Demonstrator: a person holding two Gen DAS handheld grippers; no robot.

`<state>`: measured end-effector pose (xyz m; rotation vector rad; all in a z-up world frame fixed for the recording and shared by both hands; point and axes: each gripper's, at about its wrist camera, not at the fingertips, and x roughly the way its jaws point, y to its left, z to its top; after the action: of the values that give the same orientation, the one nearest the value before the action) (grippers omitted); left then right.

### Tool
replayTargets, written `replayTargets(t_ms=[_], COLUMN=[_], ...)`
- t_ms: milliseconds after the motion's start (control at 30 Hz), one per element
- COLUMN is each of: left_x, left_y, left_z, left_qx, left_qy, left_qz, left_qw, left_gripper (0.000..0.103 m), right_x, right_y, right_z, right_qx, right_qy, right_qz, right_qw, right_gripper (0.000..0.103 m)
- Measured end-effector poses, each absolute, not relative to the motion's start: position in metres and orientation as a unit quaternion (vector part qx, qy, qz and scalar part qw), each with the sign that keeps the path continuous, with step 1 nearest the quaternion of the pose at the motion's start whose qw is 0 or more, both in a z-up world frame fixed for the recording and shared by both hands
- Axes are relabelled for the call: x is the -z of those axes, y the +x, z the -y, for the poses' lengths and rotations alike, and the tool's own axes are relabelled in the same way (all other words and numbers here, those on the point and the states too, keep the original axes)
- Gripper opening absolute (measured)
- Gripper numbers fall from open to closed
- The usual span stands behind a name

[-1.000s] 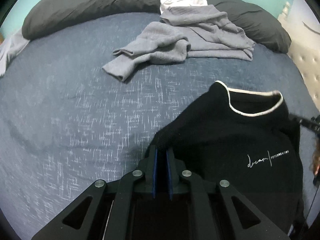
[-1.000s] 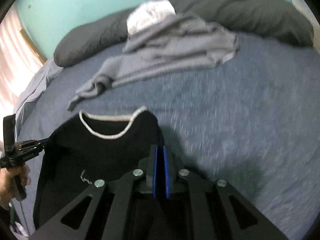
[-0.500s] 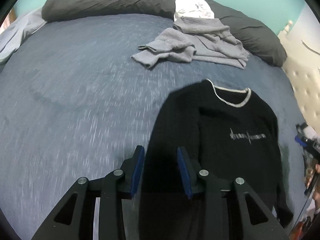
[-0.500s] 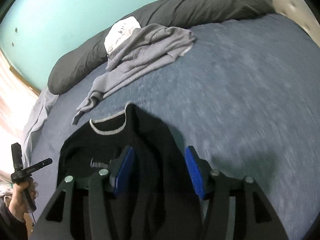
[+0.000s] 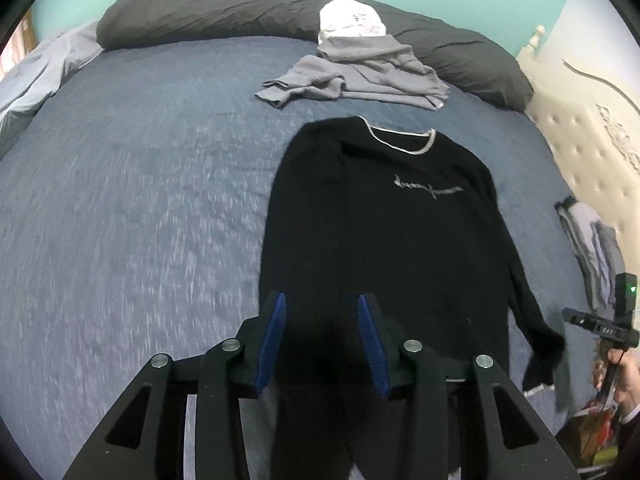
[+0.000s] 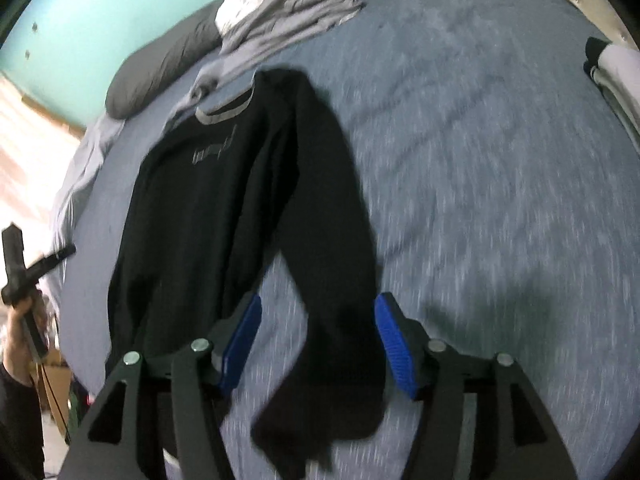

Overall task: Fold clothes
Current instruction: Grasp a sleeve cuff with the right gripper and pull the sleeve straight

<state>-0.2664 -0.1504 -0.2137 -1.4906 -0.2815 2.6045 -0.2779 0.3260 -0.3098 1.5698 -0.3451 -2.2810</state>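
Note:
A black long-sleeved sweater (image 5: pixel 384 232) with a white collar and a small chest logo lies flat, front up, on the blue bed (image 5: pixel 140 200). My left gripper (image 5: pixel 322 320) is open and empty above its left side. My right gripper (image 6: pixel 318 320) is open and empty above the right sleeve (image 6: pixel 332 220), which lies stretched toward me beside the body (image 6: pixel 200 200). The right gripper also shows at the right edge of the left wrist view (image 5: pixel 596 324).
A crumpled grey hoodie (image 5: pixel 360 76) and a white garment (image 5: pixel 352 20) lie at the far side against a long dark pillow (image 5: pixel 240 12). A folded pile (image 6: pixel 616 76) sits at the bed's right edge. A padded headboard (image 5: pixel 592 136) stands on the right.
Both grippers were shut on the sweater's shoulders a second ago. They opened, let the sweater fall flat, and drew back toward the near edge, jaws now wider.

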Motion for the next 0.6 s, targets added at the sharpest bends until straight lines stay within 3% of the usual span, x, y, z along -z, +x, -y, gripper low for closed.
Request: replayTargets(t_ms=[400,467,600], left_x=[0.214,0.213,0.212], left_y=[-0.191,-0.186,-0.177], left_z=[0.149,0.153,0.158], left_qx=[-0.862,-0.862,-0.865], left_qy=[-0.490,-0.488,-0.484], left_qz=[0.110,0.114,0.116], left_qw=[0.075,0.072,0.070], left_gripper=[0.048,0.049,0.049], right_x=[0.315,0.323,0.338], right_y=[-0.221,-0.221,-0.214], right_z=[-0.278,-0.279,-0.293], right_qx=[0.805,0.801,0.792], right_qy=[0.565,0.575,0.591], right_qz=[0.001,-0.006,0.027], right_qw=[0.182,0.167,0.150], right_gripper=[0.060,0.053,0.022])
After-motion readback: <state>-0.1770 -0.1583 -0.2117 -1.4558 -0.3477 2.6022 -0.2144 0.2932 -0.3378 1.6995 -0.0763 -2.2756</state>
